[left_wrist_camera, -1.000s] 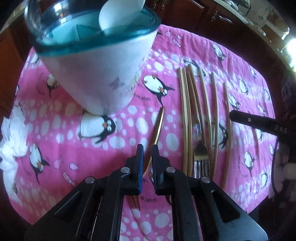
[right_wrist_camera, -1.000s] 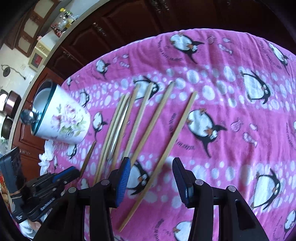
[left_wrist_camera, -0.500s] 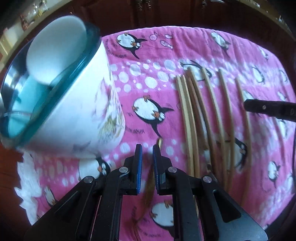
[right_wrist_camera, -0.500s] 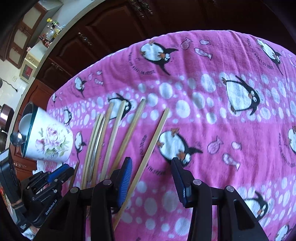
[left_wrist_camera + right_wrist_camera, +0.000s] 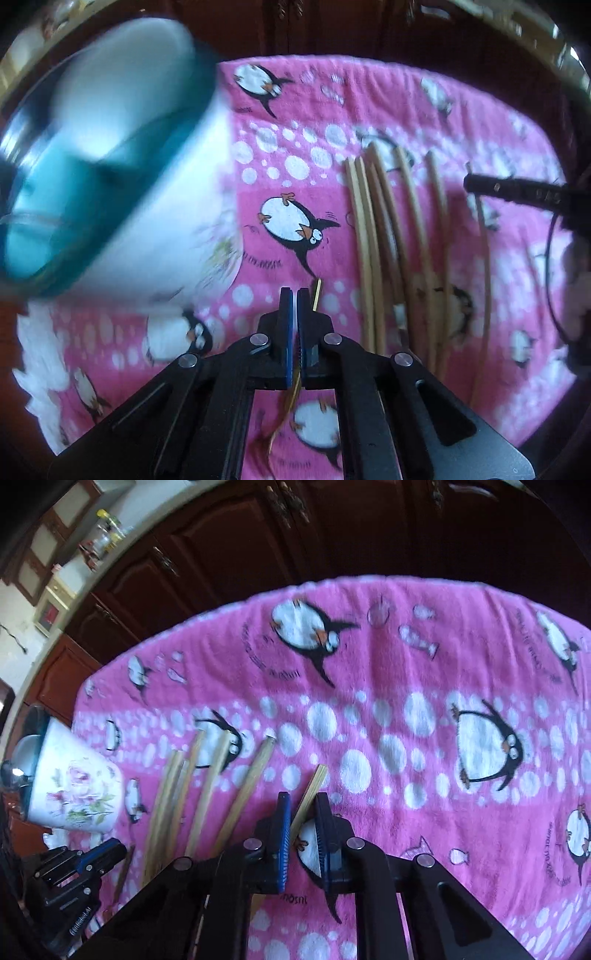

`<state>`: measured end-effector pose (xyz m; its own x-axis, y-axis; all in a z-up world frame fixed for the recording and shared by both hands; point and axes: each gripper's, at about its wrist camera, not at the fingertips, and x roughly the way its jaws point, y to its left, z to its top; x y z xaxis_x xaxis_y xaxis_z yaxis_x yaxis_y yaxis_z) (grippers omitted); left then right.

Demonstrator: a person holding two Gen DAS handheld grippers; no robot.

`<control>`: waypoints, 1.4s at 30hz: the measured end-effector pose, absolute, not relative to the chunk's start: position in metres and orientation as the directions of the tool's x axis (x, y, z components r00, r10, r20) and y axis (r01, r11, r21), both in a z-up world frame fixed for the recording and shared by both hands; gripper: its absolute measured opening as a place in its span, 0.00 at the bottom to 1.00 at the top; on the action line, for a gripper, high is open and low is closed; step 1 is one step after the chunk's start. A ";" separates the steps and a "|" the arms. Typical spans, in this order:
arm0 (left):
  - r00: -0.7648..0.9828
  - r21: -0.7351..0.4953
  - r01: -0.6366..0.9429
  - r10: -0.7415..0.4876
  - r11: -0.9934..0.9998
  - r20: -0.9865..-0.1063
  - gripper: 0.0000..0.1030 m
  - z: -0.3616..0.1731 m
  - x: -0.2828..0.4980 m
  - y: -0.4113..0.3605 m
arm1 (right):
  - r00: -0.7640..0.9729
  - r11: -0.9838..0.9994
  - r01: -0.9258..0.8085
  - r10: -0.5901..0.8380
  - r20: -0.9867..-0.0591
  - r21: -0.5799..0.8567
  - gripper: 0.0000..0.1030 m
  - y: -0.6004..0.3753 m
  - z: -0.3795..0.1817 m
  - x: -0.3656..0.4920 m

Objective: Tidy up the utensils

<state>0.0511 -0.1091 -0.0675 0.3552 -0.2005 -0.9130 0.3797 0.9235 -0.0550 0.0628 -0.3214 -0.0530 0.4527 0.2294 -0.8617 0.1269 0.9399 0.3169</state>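
Note:
My left gripper (image 5: 295,295) is shut on a thin gold utensil (image 5: 317,293) whose handle tip pokes out past the fingers. A white floral cup with a teal rim (image 5: 122,199) stands just to its left. Several wooden chopsticks (image 5: 373,236) lie on the pink penguin cloth (image 5: 288,173) to the right. My right gripper (image 5: 302,812) is partly closed around the rightmost chopstick (image 5: 312,794), which lies between the jaws; contact is unclear. The cup (image 5: 74,782) and the left gripper (image 5: 92,856) show at the right wrist view's left edge.
A silver spoon (image 5: 14,771) stands in the cup. Other chopsticks (image 5: 207,786) lie left of my right gripper. Dark wooden cabinets (image 5: 258,546) stand behind the cloth's far edge. White fringe (image 5: 40,350) hangs at the cloth's left edge.
My left gripper has closed fully on the gold utensil and drawn nearer to the cup. My right gripper has narrowed its jaws around the rightmost chopstick.

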 end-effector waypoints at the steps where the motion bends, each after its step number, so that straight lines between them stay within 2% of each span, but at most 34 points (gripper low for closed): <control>1: 0.354 -0.091 0.372 -0.232 0.924 -0.906 0.01 -0.061 0.048 -0.101 | 0.465 0.937 0.120 0.239 -0.853 0.328 0.10 -0.322 -0.048 0.059; 6: 0.382 -0.193 0.330 -0.318 0.924 -0.868 0.01 -0.034 0.036 -0.063 | 0.517 0.931 0.075 0.271 -0.812 0.358 0.09 -0.322 -0.019 0.027; 10: 0.384 -0.221 0.306 -0.332 0.926 -0.862 0.00 -0.028 0.028 -0.046 | 0.541 0.926 0.053 0.288 -0.790 0.374 0.09 -0.322 -0.003 0.006; 14: 0.381 -0.166 0.347 -0.300 0.923 -0.874 0.02 -0.032 0.023 -0.059 | 0.545 0.924 0.057 0.289 -0.787 0.379 0.09 -0.323 0.002 -0.004; 18: 0.351 -0.116 0.369 -0.254 0.922 -0.901 0.11 -0.057 0.032 -0.093 | 0.550 0.918 0.059 0.298 -0.780 0.392 0.08 -0.322 0.007 -0.013; 23: 0.353 0.016 0.398 -0.137 0.917 -0.925 0.12 -0.086 0.040 -0.123 | 0.551 0.920 0.044 0.302 -0.778 0.389 0.08 -0.318 0.013 -0.019; 29: 0.368 0.078 0.403 -0.084 0.912 -0.926 0.11 -0.094 0.046 -0.139 | 0.494 0.917 0.062 0.315 -0.810 0.394 0.09 -0.318 -0.005 -0.012; 30: 0.367 0.075 0.409 -0.088 0.909 -0.926 0.07 -0.093 0.046 -0.140 | 0.470 0.918 0.072 0.313 -0.825 0.389 0.11 -0.317 -0.013 -0.008; 32: 0.362 0.059 0.419 -0.107 0.906 -0.926 0.07 -0.090 0.046 -0.142 | 0.436 0.926 0.083 0.300 -0.848 0.369 0.23 -0.314 -0.026 -0.001; 39: 0.348 -0.166 0.360 -0.298 0.918 -0.889 0.06 -0.044 0.040 -0.099 | 0.359 0.939 0.110 0.269 -0.894 0.326 0.23 -0.303 -0.065 0.039; 40: 0.353 -0.188 0.353 -0.317 0.916 -0.880 0.05 -0.038 0.039 -0.092 | 0.367 0.937 0.109 0.273 -0.890 0.332 0.20 -0.303 -0.068 0.044; 42: 0.361 -0.240 0.336 -0.360 0.911 -0.860 0.05 -0.024 0.034 -0.076 | 0.371 0.947 0.097 0.250 -0.894 0.305 0.08 -0.302 -0.066 0.048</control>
